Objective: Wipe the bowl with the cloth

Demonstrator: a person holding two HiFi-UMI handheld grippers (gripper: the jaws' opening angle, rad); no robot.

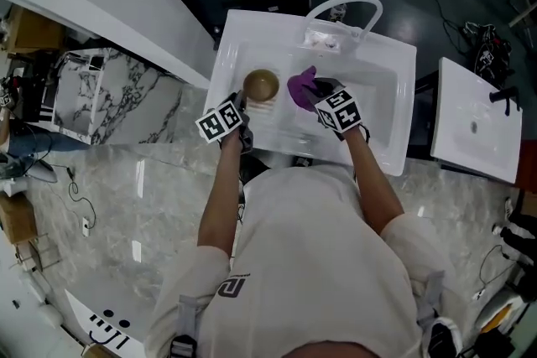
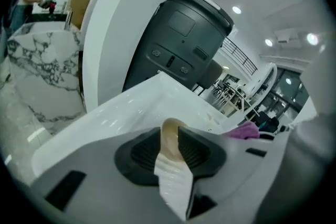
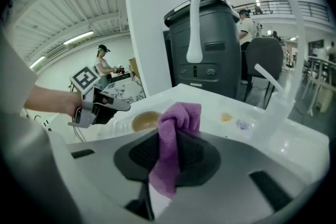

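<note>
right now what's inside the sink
A brown bowl and, beside it, the purple cloth pinched in the right tool. The sink bottom under both is covered, so anything beneath them can't be seen.

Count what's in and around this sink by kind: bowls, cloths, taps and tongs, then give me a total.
bowl: 1
purple cloth: 1
tap: 1
tongs: 2, the left tongs and the right tongs
Total: 5
</note>
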